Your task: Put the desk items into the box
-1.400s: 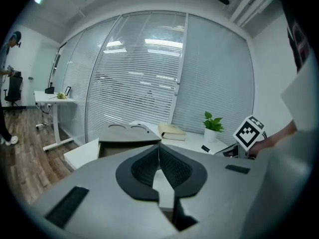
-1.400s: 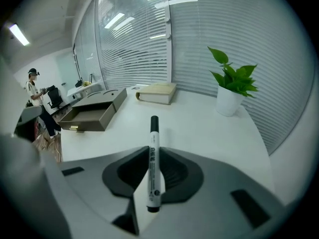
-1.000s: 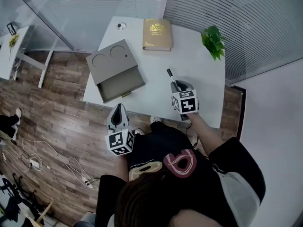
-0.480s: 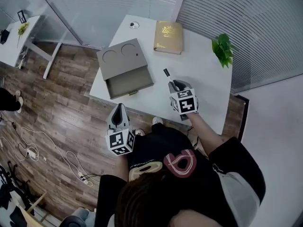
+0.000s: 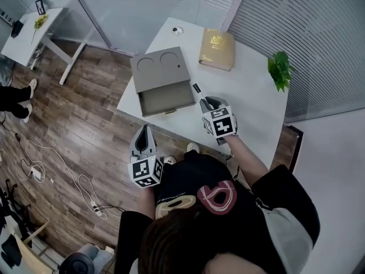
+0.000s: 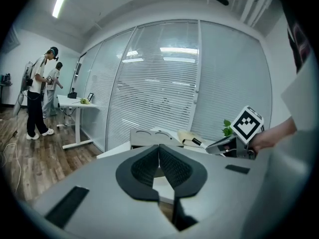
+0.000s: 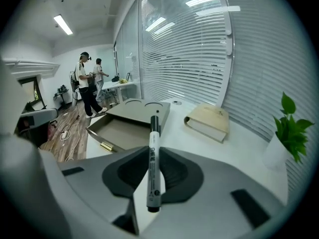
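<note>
White desk [image 5: 254, 116] by slatted glass walls; we've got the marker in hand.
Our right gripper [image 7: 152, 159] clamps the marker [image 7: 153, 168], tip pointing at the grey box [image 5: 161, 80] with its drawer open. Our left gripper [image 6: 159, 157] has its jaws together on nothing, off the desk's near edge.

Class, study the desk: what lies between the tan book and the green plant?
Nothing: only bare white desk separates the book from the plant. The head view shows it, and the right gripper view too.
</note>
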{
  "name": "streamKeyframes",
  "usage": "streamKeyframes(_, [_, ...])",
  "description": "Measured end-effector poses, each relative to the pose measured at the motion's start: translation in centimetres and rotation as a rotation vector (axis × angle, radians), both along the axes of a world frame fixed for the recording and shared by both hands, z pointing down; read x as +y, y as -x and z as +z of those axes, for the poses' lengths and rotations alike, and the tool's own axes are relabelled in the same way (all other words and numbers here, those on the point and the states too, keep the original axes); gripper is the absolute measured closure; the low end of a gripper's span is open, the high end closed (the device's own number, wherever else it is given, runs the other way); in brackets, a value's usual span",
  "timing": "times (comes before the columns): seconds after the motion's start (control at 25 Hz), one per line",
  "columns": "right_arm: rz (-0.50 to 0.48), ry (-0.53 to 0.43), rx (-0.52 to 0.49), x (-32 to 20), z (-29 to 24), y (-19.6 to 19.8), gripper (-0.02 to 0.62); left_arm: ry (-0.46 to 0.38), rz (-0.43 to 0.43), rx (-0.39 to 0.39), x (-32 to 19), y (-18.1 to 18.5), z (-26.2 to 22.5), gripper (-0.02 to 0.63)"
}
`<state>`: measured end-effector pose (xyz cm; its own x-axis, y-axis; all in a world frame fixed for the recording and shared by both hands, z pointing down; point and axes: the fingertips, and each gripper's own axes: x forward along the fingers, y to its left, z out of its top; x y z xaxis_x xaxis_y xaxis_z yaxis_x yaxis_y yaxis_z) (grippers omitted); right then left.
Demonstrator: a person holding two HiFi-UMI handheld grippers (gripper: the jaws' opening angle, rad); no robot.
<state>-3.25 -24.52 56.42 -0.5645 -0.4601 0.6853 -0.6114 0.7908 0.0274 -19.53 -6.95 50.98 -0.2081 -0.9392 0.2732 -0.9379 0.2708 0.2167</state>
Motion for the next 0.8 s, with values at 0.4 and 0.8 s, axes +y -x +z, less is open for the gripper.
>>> streamKeyframes(0.4, [-0.092, 0.012, 0.013, 0.3, 0.2, 3.4, 0.523, 0.009, -0.067, -0.003, 1.3, 1.8, -0.1, 0.588])
streamKeyframes(0.8, [-0.223, 0.020, 0.065, 0.8, 1.1, 6.5, 0.523, 0.018, -0.131, 0.002, 2.3, 2.9, -0.2, 0.588])
